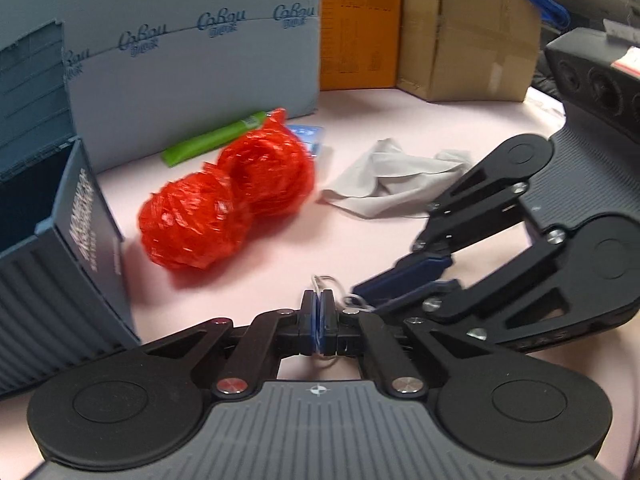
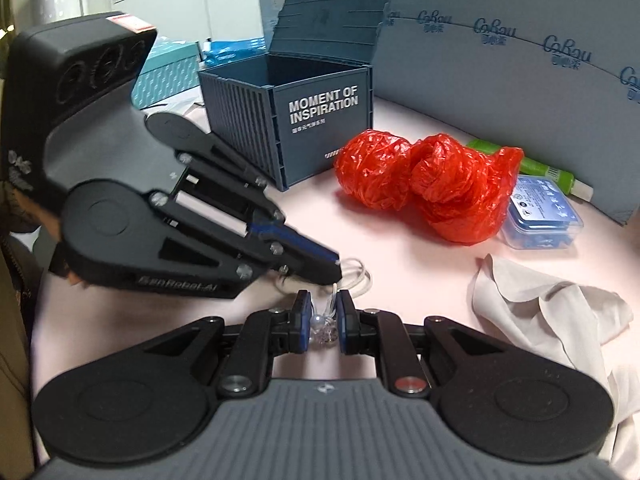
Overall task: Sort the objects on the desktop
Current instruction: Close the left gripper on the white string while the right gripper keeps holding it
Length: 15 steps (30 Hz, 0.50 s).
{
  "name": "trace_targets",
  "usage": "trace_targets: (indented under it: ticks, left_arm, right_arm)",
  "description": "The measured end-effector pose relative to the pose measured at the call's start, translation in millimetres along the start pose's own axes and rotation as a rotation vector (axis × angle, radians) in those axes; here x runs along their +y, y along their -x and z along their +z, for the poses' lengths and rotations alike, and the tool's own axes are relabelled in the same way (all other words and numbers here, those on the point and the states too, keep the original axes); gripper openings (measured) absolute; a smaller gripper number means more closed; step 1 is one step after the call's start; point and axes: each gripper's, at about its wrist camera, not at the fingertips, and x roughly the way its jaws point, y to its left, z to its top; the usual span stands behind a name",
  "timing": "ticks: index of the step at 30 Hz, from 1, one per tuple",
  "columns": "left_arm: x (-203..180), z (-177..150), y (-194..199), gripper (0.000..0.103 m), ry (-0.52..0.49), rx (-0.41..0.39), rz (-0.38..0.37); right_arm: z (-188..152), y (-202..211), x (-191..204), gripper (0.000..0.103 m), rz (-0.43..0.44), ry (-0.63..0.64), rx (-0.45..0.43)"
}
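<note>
A small clear beaded trinket (image 2: 326,326) with a thin white loop (image 2: 360,276) hangs just above the pink tabletop (image 2: 420,264). My right gripper (image 2: 324,320) is shut on its beaded part. My left gripper (image 1: 318,320) is shut on the thin loop (image 1: 326,280), whose thread shows between the pads. In the right wrist view the left gripper (image 2: 338,272) reaches in from the left and its tips meet the loop. In the left wrist view the right gripper (image 1: 360,294) comes in from the right, tip to tip with mine.
An open blue-grey container box (image 2: 288,120) stands at the back, seen at the left (image 1: 60,240) of the left wrist view. Beside it lie a red plastic bag (image 2: 432,184), a green tube (image 1: 212,140), a clear blue case (image 2: 540,216) and a grey cloth (image 1: 392,184). Cardboard boxes (image 1: 460,40) line the rear.
</note>
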Motion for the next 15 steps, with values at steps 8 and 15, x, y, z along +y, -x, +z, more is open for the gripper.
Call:
trace_targets:
  ticks: [8, 15]
  left_arm:
    - [2, -10, 12, 0.0, 0.053, -0.012, -0.022]
    - [5, -15, 19, 0.0, 0.082, -0.026, -0.012]
  right_arm:
    - [-2, 4, 7, 0.01, -0.079, -0.06, -0.044]
    - [3, 3, 20, 0.007, -0.14, -0.034, -0.042]
